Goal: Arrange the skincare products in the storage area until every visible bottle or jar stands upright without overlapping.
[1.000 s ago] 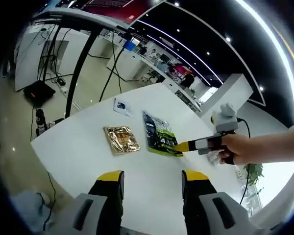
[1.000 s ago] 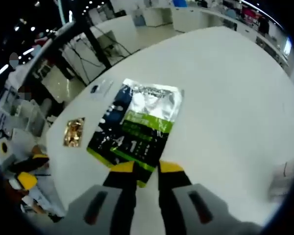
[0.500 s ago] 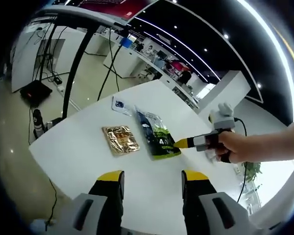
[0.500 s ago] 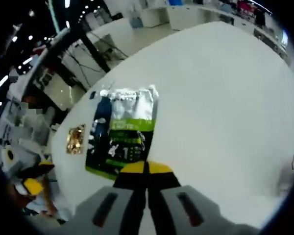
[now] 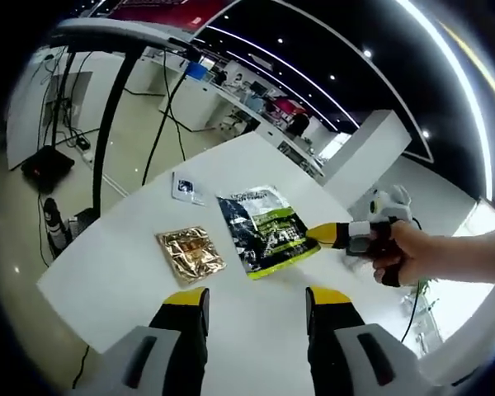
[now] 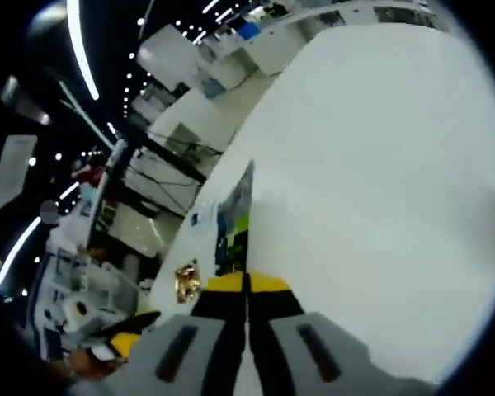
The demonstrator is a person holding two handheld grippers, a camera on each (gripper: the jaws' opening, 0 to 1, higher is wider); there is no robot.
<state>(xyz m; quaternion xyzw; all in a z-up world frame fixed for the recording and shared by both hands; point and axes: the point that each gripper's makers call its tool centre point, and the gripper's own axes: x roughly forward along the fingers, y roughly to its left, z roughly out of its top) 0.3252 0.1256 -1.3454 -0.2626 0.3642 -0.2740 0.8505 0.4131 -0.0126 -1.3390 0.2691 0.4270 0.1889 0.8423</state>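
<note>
Pouch print too small to read, green-and-dark, edge-on between closed right gripper jaws; left gripper jaws apart.

Bright, even indoor light falls from ceiling strip lights and spotlights, leaving the white bench nearly shadowless. Strong fisheye bending curves the room toward each round edge. The right gripper view is smeared by motion blur; the left gripper view is sharper, overexposed at its far right.
</note>
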